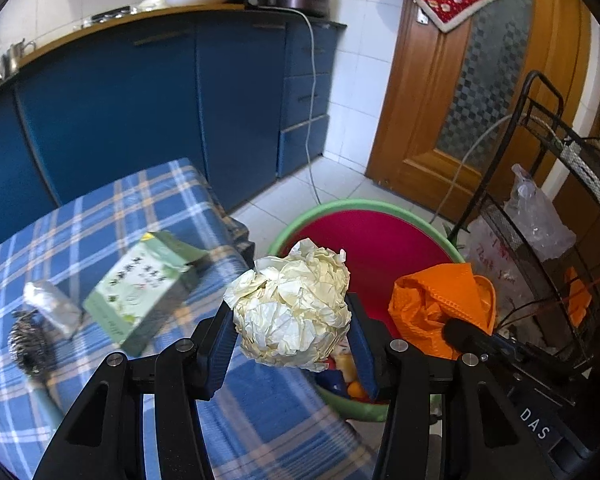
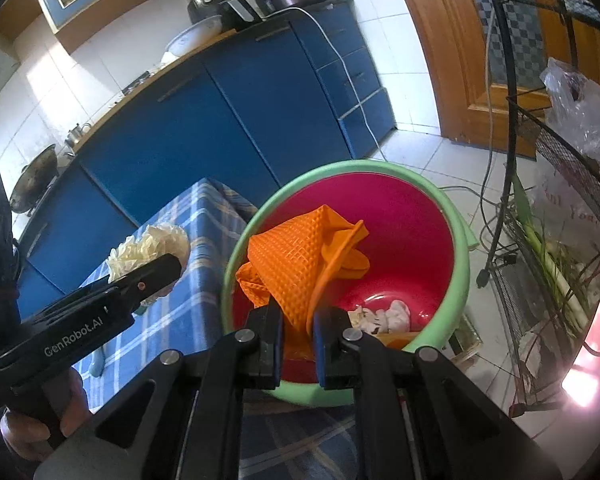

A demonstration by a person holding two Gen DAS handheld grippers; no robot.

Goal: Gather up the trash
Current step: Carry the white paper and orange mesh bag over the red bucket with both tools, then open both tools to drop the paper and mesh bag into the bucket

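My left gripper (image 1: 290, 320) is shut on a crumpled ball of cream paper (image 1: 292, 304), held over the table's edge beside the bin; the same paper ball (image 2: 148, 252) shows in the right wrist view. My right gripper (image 2: 298, 320) is shut on an orange waffle-textured cloth (image 2: 296, 260), which hangs over the mouth of the bin (image 2: 456, 248). The orange cloth (image 1: 436, 304) also appears in the left wrist view. The bin (image 1: 364, 204) has a green rim and a red inside. Some white scraps (image 2: 384, 316) lie at its bottom.
On the blue plaid tablecloth (image 1: 100, 240) lie a green box (image 1: 144, 288), a foil-wrapped item (image 1: 52, 304) and a steel scourer (image 1: 28, 344). Blue cabinets (image 1: 140, 112) stand behind. A black wire rack (image 1: 540, 216) with plastic bags stands right of the bin, before a wooden door (image 1: 440, 112).
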